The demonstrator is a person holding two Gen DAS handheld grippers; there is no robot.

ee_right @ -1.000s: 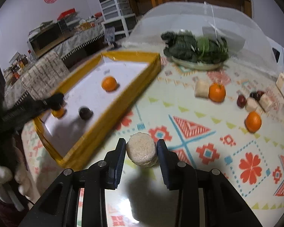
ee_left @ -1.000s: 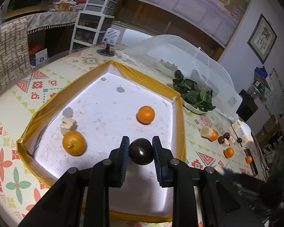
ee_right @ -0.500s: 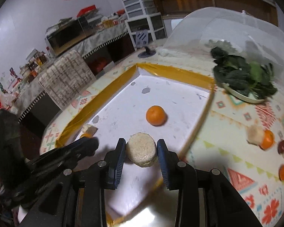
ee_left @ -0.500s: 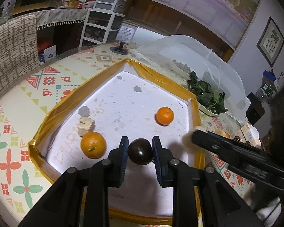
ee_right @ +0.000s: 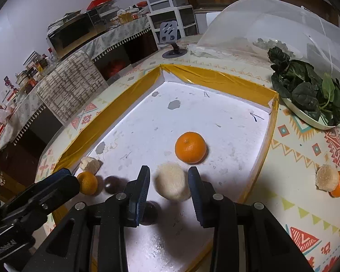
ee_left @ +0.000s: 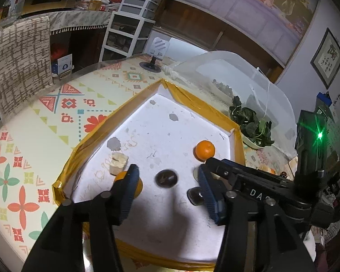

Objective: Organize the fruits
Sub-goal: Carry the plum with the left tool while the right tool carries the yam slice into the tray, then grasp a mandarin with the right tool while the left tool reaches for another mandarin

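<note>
Left gripper [ee_left: 166, 190] wide open over tray [ee_left: 199, 98], holds nothing; dark plum [ee_left: 166, 178] lies loose on white floor between its fingers, dead ahead. Right gripper [ee_right: 168, 190] open too, pale round cake [ee_right: 172, 183] in gap, blurred, touching neither finger as far as visible. Second dark fruit [ee_right: 148, 213] just beside right gripper's left finger. Orange [ee_right: 190, 147] ahead of cake, close. Tray's right wall near right gripper; open white floor further in, toward far corner
</note>
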